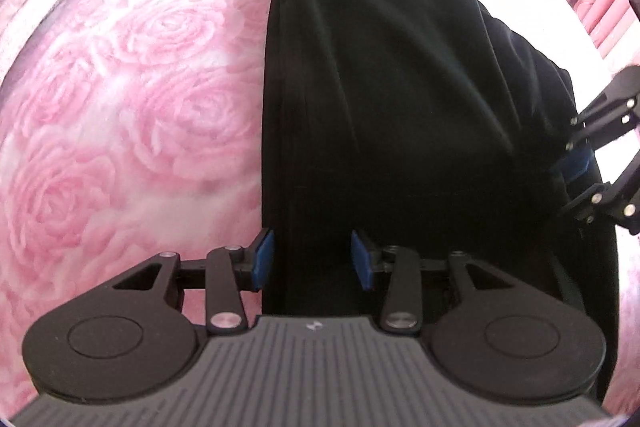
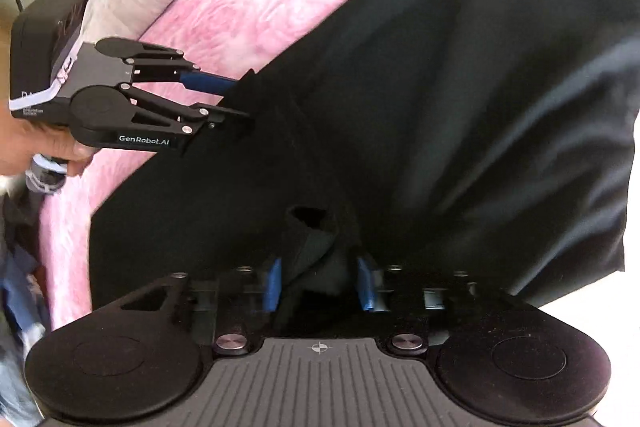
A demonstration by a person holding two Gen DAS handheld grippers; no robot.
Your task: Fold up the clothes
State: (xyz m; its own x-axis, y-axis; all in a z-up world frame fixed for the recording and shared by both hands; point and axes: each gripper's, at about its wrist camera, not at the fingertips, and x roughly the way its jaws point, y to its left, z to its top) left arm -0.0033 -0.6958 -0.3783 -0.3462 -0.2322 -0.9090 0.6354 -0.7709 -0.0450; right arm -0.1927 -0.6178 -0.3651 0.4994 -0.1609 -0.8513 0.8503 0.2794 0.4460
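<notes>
One gripper point(image 2: 236, 99) (left) reads "GenRobot.AI" beside black trousers point(image 2: 440, 107).

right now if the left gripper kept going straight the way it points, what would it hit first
Most likely the black trousers lying on the pink rose-patterned bedspread. The left gripper points steeply down with its jaws straddling the trousers' near edge, so dark fabric comes first, though depth is hard to judge.

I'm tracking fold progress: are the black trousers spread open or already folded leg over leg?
Folded lengthwise: the black trousers lie as one narrow strip on the pink bedspread, one back pocket showing below the waistband. No crosswise fold yet.
</notes>
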